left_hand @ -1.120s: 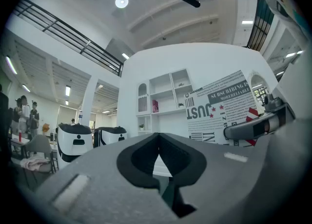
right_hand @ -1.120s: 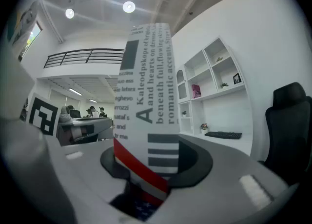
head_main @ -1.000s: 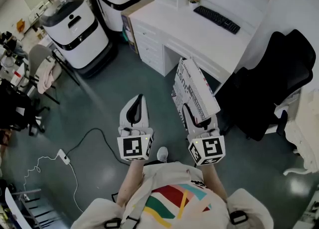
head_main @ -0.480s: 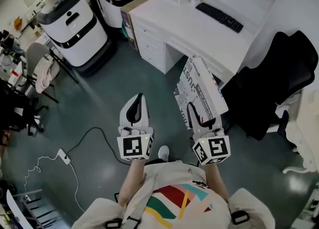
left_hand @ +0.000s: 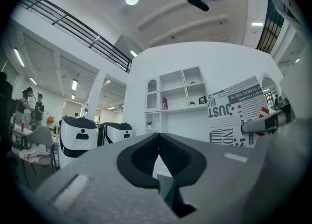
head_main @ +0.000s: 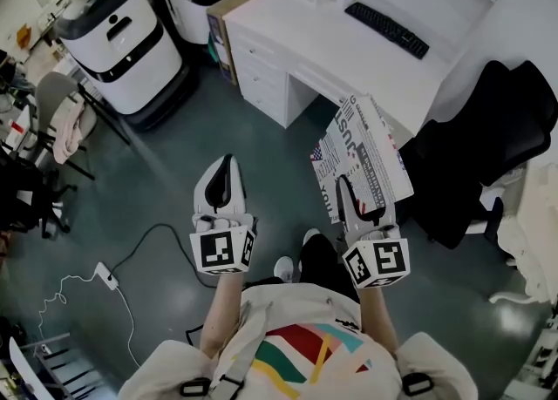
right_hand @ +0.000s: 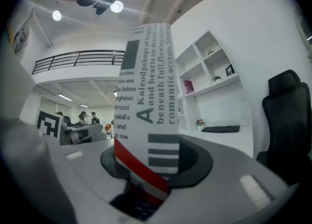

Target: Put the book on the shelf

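– Compared with one second ago, the right gripper [head_main: 357, 196] and the book [head_main: 362, 150] are now more to the right in the head view, closer to the black chair [head_main: 488, 137]. The left gripper [head_main: 225, 170] has gone a little to the left.

– And the claws, how do they stand?

– In the right gripper view, the right gripper [right_hand: 146, 172] has its jaws pressed on the lower end of the book [right_hand: 146, 96], only as far apart as the book is thick. The book stands up from the jaws, with its printed cover (black letters and a red stripe) to the camera. In the left gripper view, the left gripper [left_hand: 158, 152] has its jaws together at the tips and nothing is between them.

– Where is the book, then?

– It is in the air over the floor, just in front of the white desk [head_main: 349, 54] where the keyboard [head_main: 386, 30] lies. The shelf [right_hand: 209, 67] is on the wall above the desk, well apart from the book. The left gripper view shows the shelf [left_hand: 178, 91] too, with the book [left_hand: 239, 111] at its right.
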`<state>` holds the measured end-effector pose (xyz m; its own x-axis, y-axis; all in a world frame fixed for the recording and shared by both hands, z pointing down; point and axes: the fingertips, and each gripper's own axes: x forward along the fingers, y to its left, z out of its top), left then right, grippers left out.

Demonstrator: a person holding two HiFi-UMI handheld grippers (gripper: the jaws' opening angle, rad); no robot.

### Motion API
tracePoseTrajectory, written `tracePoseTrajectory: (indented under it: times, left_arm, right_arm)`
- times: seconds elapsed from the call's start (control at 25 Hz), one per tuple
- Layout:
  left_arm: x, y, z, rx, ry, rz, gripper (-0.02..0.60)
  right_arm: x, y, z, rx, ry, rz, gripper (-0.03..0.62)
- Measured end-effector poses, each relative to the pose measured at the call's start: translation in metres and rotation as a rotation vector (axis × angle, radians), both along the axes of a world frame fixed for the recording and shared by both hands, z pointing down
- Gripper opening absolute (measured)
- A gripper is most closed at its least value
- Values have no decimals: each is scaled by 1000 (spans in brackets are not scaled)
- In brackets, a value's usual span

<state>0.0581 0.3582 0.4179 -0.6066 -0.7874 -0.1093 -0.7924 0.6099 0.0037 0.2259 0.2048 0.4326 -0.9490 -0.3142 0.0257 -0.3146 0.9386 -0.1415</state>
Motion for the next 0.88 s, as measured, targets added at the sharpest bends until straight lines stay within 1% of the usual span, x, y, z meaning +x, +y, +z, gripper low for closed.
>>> tracePoseTrajectory:
  times: [0.12, 0.28, 0.44, 0.56, 0.64, 0.76, 0.88]
  left_arm:
    - [-10, -19, -2, -7, -3, 0, 2]
    - [-28, -46, 2, -17, -2, -27, 2]
    - [-63, -77, -7, -5, -20, -70, 2]
    - [-93, -99, -25, 14, -44, -106, 2]
    - [-111, -111, -33, 23, -52, -135, 2]
    - [-133, -131, -33, 21, -50, -164, 2]
    - [-151, -157, -27, 23, -31, -170, 2]
  right_arm:
    - [-19, -22, 3, 0, -7, -7, 154]
    - [-63, -52, 16, -3, -4, -67, 155]
    - [-113, -83, 14, 23, -10, -141, 154]
    - [-148, -107, -1, 69, -28, -177, 154]
    - [-167, -123, -6, 76, -37, -195, 155]
    - [-189, -145, -10, 78, -41, -220, 153]
    - [-203, -168, -14, 106, -35, -228, 154]
